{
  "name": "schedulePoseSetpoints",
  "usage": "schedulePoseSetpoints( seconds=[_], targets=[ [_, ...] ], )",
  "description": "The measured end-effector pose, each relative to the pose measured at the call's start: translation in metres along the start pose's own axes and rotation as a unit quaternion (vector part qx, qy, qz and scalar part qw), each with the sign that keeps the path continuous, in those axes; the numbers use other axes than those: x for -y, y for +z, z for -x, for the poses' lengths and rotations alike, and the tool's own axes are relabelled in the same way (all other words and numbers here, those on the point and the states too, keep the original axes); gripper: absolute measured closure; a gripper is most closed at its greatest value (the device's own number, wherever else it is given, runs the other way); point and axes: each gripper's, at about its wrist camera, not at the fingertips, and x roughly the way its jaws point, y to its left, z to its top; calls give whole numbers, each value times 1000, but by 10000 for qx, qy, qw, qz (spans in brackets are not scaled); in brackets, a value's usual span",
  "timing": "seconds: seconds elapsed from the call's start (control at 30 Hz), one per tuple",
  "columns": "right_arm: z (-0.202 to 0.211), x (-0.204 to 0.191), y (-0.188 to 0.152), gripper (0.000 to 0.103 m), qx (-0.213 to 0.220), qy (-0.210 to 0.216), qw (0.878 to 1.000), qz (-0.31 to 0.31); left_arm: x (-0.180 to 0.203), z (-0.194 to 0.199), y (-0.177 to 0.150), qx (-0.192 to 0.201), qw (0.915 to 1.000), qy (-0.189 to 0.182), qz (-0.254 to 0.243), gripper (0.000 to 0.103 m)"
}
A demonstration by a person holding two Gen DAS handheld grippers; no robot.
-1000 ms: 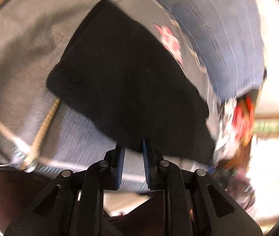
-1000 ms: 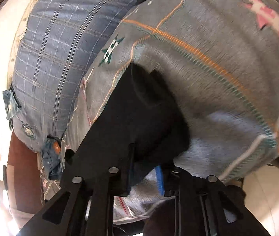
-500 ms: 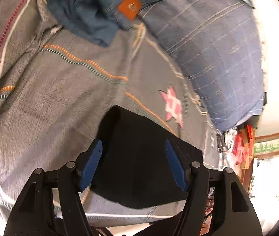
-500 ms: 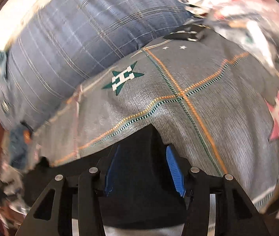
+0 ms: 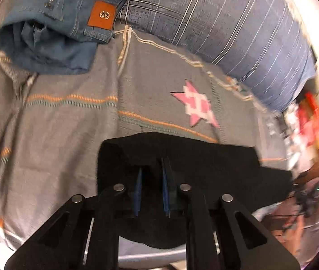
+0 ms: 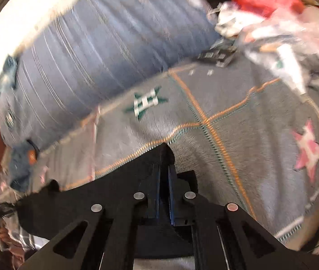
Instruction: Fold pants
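Note:
The black pants (image 5: 204, 164) lie folded on a grey patterned blanket (image 5: 69, 123). My left gripper (image 5: 151, 168) is shut on the near edge of the black pants, its blue pads close together with cloth between them. In the right wrist view the black pants (image 6: 92, 200) spread left of my right gripper (image 6: 163, 168), which is shut on a raised corner of the same black cloth.
Folded blue jeans (image 5: 53, 33) with an orange patch lie at the far left. A blue plaid pillow (image 5: 238, 29) runs along the back; it also shows in the right wrist view (image 6: 92, 51). Red and white clutter (image 6: 271, 11) sits at the bed's right end.
Both grippers were open half a second ago and have closed on the black pants. Both views have tilted up slightly and show more of the blanket.

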Motion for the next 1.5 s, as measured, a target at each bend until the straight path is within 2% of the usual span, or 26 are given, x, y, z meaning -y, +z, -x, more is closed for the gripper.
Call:
schedulePoseSetpoints(
  seconds=[0.07,0.13,0.17,0.27,0.37,0.4,0.43,0.47,0.5,0.53,0.57,0.67,0.8,0.87,0.9,0.93,1.0,1.07,1.13,1.17,1.2,1.23,1.27,1.3,1.4,1.5],
  targets=[
    [-5,12,-10,100,-138,-117,9997,-172,-6,-22,6,-200,9996,166,109,91],
    [-22,24,-17,102,-358,-337,9984,-273,-17,-34,9,-415,9982,64,422,91],
    [-31,31,-20,102,-522,-256,9974,-436,-21,-33,10,-415,9975,-42,579,91],
    [-21,40,-22,96,-399,7,9954,-874,-30,-10,9,-322,9960,-336,758,89],
    [3,38,-20,95,-201,36,9968,-771,-35,15,2,-159,9965,-362,736,84],
    [9,38,-22,92,-177,29,9969,-762,-38,25,-3,-104,9957,-464,795,80],
    [13,38,-24,89,-183,32,9968,-777,-42,30,-7,-52,9940,-657,872,71],
    [15,38,-26,83,-202,42,9966,-798,-43,36,-16,-23,9908,-926,991,65],
    [15,38,-31,78,-252,60,9961,-843,-43,39,-22,-24,9885,-1069,1070,52],
    [11,38,-33,78,-281,61,9958,-872,-41,39,-28,-15,9859,-1222,1140,44],
    [10,37,-37,78,-317,65,9955,-895,-40,40,-39,-18,9817,-1450,1233,42],
    [0,36,-45,78,-445,38,9946,-935,-39,26,-56,-257,9724,-1800,1459,42],
    [-12,32,-49,74,-679,-6,9935,-916,-45,-2,-67,-593,9619,-1972,1798,42],
    [-13,29,-50,73,-636,-58,9945,-834,-46,-3,-65,-486,9633,-1920,1810,44],
    [-12,27,-50,73,-594,-124,9952,-770,-45,0,-62,-344,9677,-1823,1709,51],
    [-13,27,-51,73,-589,-150,9953,-759,-42,4,-57,-120,9766,-1506,1532,60],
    [-12,28,-52,73,-606,-146,9946,-824,-37,4,-52,-142,9848,-1023,1395,63],
    [-8,28,-53,73,-615,-153,9941,-883,-36,5,-56,-302,9813,-1318,1369,63],
    [4,30,-53,73,-558,-162,9941,-915,-26,18,-58,-210,9855,-1273,1098,63],
    [13,31,-54,73,-522,-203,9939,-946,-15,30,-59,-56,9901,-1179,757,61],
    [19,33,-55,67,-497,-234,9934,-1006,-7,37,-60,4,9919,-1149,536,54],
    [26,37,-57,61,-478,-238,9922,-1127,3,43,-59,25,9931,-1125,338,43],
    [30,40,-59,50,-467,-212,9912,-1220,15,48,-59,31,9939,-1095,125,37],
    [33,44,-62,48,-454,-171,9898,-1340,27,50,-57,40,9942,-1074,-52,28],
    [31,53,-74,48,-546,53,9850,-1633,71,43,-50,-15,9933,-988,-604,25],
    [18,58,-86,48,-730,301,9788,-1888,122,19,-41,-347,9885,-960,-1119,25]
  ],
)
